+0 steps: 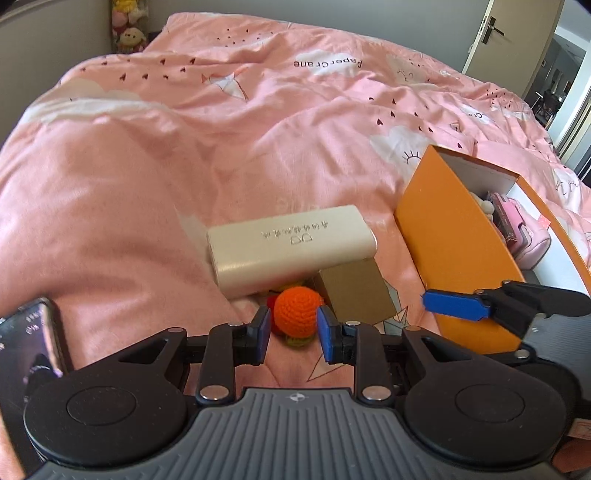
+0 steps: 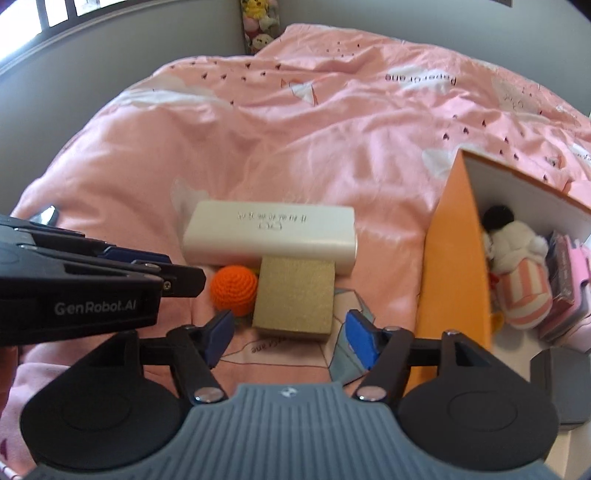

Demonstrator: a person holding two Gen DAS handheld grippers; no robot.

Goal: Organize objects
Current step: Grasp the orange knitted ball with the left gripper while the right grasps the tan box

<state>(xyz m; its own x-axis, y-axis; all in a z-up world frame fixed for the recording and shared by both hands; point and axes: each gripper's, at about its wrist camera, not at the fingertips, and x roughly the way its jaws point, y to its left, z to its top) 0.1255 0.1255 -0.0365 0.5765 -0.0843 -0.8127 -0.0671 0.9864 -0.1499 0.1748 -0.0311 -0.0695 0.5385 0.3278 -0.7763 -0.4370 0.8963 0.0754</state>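
An orange crochet ball [image 1: 297, 312] [image 2: 234, 286] lies on the pink duvet [image 1: 184, 166], against a small gold box [image 1: 354, 295] [image 2: 295, 299] and a long cream box [image 1: 291, 243] [image 2: 269, 232]. My left gripper [image 1: 293, 332] is open, its blue pads on either side of the ball's near half with a thin gap on each side. My right gripper [image 2: 291, 336] is open wide just short of the gold box, with nothing between its pads. One of its fingers [image 1: 450, 304] shows in the left wrist view in front of the orange storage box.
The orange storage box [image 1: 454, 251] [image 2: 454, 258] stands open on the right and holds a white plush toy [image 2: 517, 240] and pink items [image 1: 517, 229]. A phone [image 1: 33, 332] lies at the left. Plush toys [image 1: 127, 29] fill the far corner. A door [image 1: 517, 37] is at the far right.
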